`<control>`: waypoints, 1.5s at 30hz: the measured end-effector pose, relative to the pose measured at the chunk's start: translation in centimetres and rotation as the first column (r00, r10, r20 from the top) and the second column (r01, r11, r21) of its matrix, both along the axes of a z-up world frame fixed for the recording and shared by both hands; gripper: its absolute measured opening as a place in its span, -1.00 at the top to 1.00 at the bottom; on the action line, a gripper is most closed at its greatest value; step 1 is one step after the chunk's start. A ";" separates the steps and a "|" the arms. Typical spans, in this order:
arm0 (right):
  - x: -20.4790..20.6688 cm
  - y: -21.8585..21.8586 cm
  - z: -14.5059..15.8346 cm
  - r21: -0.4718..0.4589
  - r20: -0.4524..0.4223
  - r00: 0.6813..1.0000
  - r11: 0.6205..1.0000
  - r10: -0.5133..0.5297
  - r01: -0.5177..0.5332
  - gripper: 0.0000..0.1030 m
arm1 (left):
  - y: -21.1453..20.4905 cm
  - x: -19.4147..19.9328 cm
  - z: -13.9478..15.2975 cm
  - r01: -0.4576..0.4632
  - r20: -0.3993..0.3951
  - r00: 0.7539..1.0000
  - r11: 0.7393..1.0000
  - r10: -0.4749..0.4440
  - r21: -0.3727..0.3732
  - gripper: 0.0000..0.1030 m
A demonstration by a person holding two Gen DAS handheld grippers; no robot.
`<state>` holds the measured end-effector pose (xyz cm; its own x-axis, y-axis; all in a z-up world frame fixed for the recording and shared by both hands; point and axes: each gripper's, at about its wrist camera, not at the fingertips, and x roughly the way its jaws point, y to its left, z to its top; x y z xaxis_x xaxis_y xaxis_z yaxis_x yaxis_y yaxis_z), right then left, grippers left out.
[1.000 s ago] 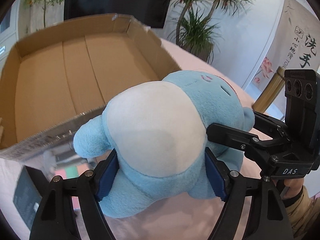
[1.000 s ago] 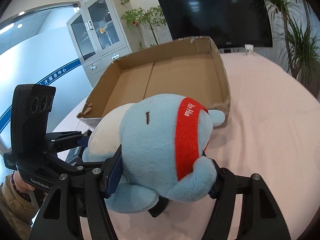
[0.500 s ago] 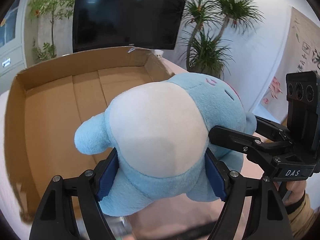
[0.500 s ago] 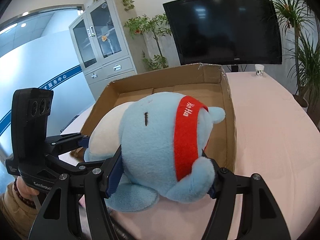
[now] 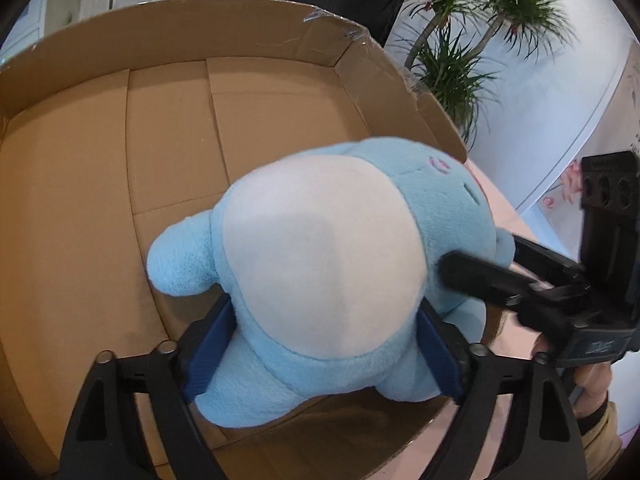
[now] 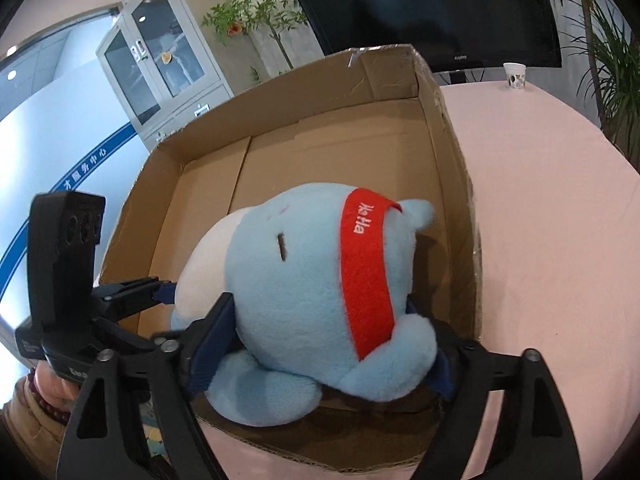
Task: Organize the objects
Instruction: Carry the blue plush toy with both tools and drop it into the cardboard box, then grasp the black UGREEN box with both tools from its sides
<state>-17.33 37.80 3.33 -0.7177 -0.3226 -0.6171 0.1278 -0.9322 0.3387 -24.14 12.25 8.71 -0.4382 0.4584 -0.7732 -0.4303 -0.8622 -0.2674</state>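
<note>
A light-blue plush toy (image 5: pixel 320 248) with a white belly and a red headband (image 6: pixel 366 276) hangs low inside an open cardboard box (image 5: pixel 80 200), near its front right corner. My left gripper (image 5: pixel 322 348) holds its lower body between blue pads. My right gripper (image 6: pixel 324 356) clasps its head end from the other side. Both sets of jaws are opening, with the pads still against the fur. A finger (image 5: pixel 480 276) of the right gripper presses on the toy's flank in the left wrist view. The toy hides whether it touches the box floor (image 6: pixel 340 152).
The box sits on a pink table (image 6: pixel 560 220) with a paper cup (image 6: pixel 515 75) at its far edge. A black screen (image 6: pixel 420 8), a glass-door cabinet (image 6: pixel 160 60) and potted palms (image 5: pixel 460 60) stand behind. A hand (image 5: pixel 592 380) holds each gripper.
Both grippers have carried the plush toy forward from above the table in front of the box to over the box floor. The jaws stand slightly wider than before.
</note>
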 end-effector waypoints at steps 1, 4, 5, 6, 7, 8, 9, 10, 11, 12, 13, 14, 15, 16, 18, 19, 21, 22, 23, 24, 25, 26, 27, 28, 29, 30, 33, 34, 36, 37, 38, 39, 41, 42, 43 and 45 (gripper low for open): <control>0.3 0.0 0.2 0.015 0.002 1.000 1.000 -0.020 0.020 -0.66 | 0.5 0.4 -0.1 0.003 -0.014 1.000 0.999 -0.004 -0.040 -0.83; 1.9 0.1 1.4 0.051 -0.033 0.998 0.997 -0.055 0.056 -0.66 | 1.1 2.4 0.4 0.032 -0.092 0.995 0.990 -0.045 -0.137 -0.84; 2.6 0.2 2.0 0.051 -0.058 0.996 0.996 -0.068 0.071 -0.68 | 0.9 3.3 1.0 0.027 -0.129 0.990 0.989 -0.047 -0.149 -0.84; 3.6 0.4 2.7 0.045 -0.086 0.993 0.995 -0.084 0.088 -0.70 | 0.1 4.8 2.2 0.008 -0.190 0.981 0.990 -0.036 -0.144 -0.84; 4.8 0.4 3.4 0.035 -0.112 0.989 0.994 -0.099 0.103 -0.78 | -0.6 6.0 3.1 -0.004 -0.223 0.974 0.991 -0.026 -0.132 -0.84; 5.7 0.3 4.0 0.024 -0.130 0.986 0.994 -0.105 0.109 -0.86 | -1.4 7.3 4.0 -0.013 -0.249 0.968 0.993 -0.017 -0.117 -0.86; 6.9 0.0 4.7 0.011 -0.151 0.983 0.995 -0.100 0.103 -0.91 | -2.7 9.3 5.1 -0.025 -0.284 0.959 0.995 -0.004 -0.099 -0.91; 8.2 -0.5 5.4 -0.002 -0.176 0.981 0.996 -0.087 0.088 -0.98 | -3.5 10.5 5.8 -0.030 -0.306 0.952 0.995 0.000 -0.091 -0.95; 9.4 -1.0 5.9 -0.010 -0.197 0.978 0.997 -0.074 0.073 -0.98 | -5.0 12.7 6.7 -0.042 -0.347 0.938 0.996 0.012 -0.080 -1.00; 11.0 -2.0 6.5 -0.020 -0.226 0.973 0.999 -0.043 0.040 -0.98 | -6.8 14.9 7.3 -0.058 -0.394 0.919 0.996 0.025 -0.071 -1.00; 11.8 -2.8 6.8 -0.026 -0.238 0.971 1.000 -0.016 0.010 -0.98 | -7.9 16.6 7.6 -0.061 -0.421 0.907 0.996 0.027 -0.069 -1.00; 12.7 -3.7 7.0 -0.030 -0.249 0.968 0.999 0.017 -0.025 -0.98 | -9.0 18.2 7.8 -0.059 -0.441 0.897 0.996 0.022 -0.072 -1.00; 13.5 -4.8 7.0 -0.031 -0.256 0.965 0.997 0.054 -0.064 -0.98 | -10.6 20.3 7.8 -0.060 -0.468 0.884 0.995 0.016 -0.079 -1.00; 14.1 -6.0 7.0 -0.028 -0.255 0.962 0.994 0.093 -0.104 -0.98 | -11.4 21.6 7.6 -0.065 -0.483 0.876 0.994 0.015 -0.088 -1.00; 15.0 -8.6 6.4 -0.007 -0.237 0.955 0.983 0.177 -0.184 -0.98 | -13.4 24.2 6.5 -0.088 -0.499 0.866 0.988 0.014 -0.126 -1.00; 15.0 -10.2 6.0 0.012 -0.216 0.950 0.973 0.226 -0.229 -0.98 | -14.0 25.0 6.0 -0.105 -0.497 0.867 0.984 0.021 -0.141 -1.00; 15.5 -13.0 4.9 0.061 -0.179 0.939 0.956 0.295 -0.289 -0.98 | -15.5 26.2 3.7 -0.122 -0.462 0.887 0.976 0.024 -0.183 -1.00; 15.7 -14.6 4.4 0.086 -0.163 0.930 0.944 0.330 -0.320 -0.98 | -15.9 26.7 2.8 -0.123 -0.443 0.896 0.973 0.024 -0.197 -1.00; 16.0 -15.6 3.8 0.101 -0.148 0.922 0.933 0.359 -0.347 -0.98 | -16.4 27.3 1.5 -0.128 -0.420 0.907 0.969 0.029 -0.211 -1.00; 15.8 -17.2 3.3 0.111 -0.128 0.911 0.919 0.392 -0.380 -0.98 | -16.9 27.6 0.5 -0.135 -0.400 0.916 0.966 0.036 -0.222 -1.00; 15.6 -18.1 2.9 0.109 -0.112 0.905 0.910 0.411 -0.400 -0.98 | -17.1 27.4 -0.4 -0.140 -0.379 0.924 0.963 0.044 -0.229 -1.00; 15.3 -19.3 2.3 0.099 -0.088 0.895 0.898 0.436 -0.428 -0.98 | -17.4 27.2 -1.2 -0.143 -0.358 0.932 0.961 0.052 -0.235 -1.00; 14.9 -20.0 2.0 0.090 -0.075 0.889 0.891 0.451 -0.444 -0.98 | -17.6 26.8 -2.1 -0.147 -0.335 0.940 0.961 0.062 -0.234 -1.00; 14.7 -21.0 1.5 0.082 -0.062 0.882 0.884 0.466 -0.461 -0.98 | -18.1 26.6 -3.0 -0.145 -0.312 0.947 0.964 0.071 -0.221 -1.00; 14.6 -21.7 1.1 0.078 -0.052 0.878 0.879 0.475 -0.471 -0.98 | -18.6 26.4 -3.7 -0.141 -0.294 0.953 0.969 0.077 -0.204 -1.00; 14.3 -22.5 0.7 0.075 -0.038 0.874 0.874 0.484 -0.481 -0.98 | -19.3 25.9 -4.5 -0.146 -0.272 0.958 0.974 0.095 -0.174 -1.00; 12.9 -24.7 -0.2 0.082 0.018 0.867 0.864 0.498 -0.497 -0.98 | -20.6 24.0 -5.8 -0.158 -0.211 0.968 0.981 0.132 -0.112 -1.00; 12.3 -25.5 -0.6 0.093 0.043 0.861 0.856 0.507 -0.509 -0.98 | -21.1 23.2 -6.3 -0.166 -0.186 0.972 0.982 0.146 -0.092 -1.00; 11.3 -26.8 -1.4 0.121 0.086 0.859 0.851 0.505 -0.512 -0.98 | -21.9 21.5 -7.5 -0.163 -0.126 0.980 0.985 0.156 -0.048 -1.00; 10.8 -27.4 -1.7 0.130 0.108 0.852 0.843 0.512 -0.522 -0.98 | -22.2 20.9 -7.9 -0.160 -0.098 0.983 0.987 0.158 -0.012 -1.00; 10.2 -28.2 -2.2 0.139 0.130 0.841 0.830 0.525 -0.540 -0.98 | -22.5 20.5 -8.4 -0.163 -0.075 0.984 0.986 0.164 0.020 -1.00; 9.9 -28.5 -2.4 0.148 0.144 0.836 0.823 0.530 -0.548 -0.98 | -22.7 20.1 -8.8 -0.166 -0.052 0.984 0.984 0.169 0.058 -1.00; 9.4 -29.2 -2.8 0.173 0.171 0.830 0.813 0.531 -0.556 -0.98 | -22.8 19.4 -9.3 -0.152 -0.040 0.987 0.984 0.156 0.094 -1.00; 8.9 -29.6 -3.1 0.186 0.184 0.831 0.811 0.525 -0.554 -0.98 | -22.6 19.1 -9.6 -0.148 -0.041 0.987 0.984 0.153 0.094 -1.00; 8.6 -29.8 -3.3 0.189 0.189 0.830 0.810 0.525 -0.555 -0.98 | -22.3 18.8 -9.6 -0.144 -0.041 0.988 0.986 0.148 0.089 -1.00; 8.0 -30.2 -3.8 0.196 0.211 0.820 0.799 0.532 -0.569 -0.97 | -21.8 18.1 -10.2 -0.134 -0.023 0.990 0.988 0.137 0.079 -1.00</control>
<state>-9.37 7.62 -0.47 -0.3651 -0.4664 -0.8057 0.6131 -0.7717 0.1689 -6.03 -9.50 -1.53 -0.5214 0.4513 -0.7242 -0.3192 -0.8903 -0.3249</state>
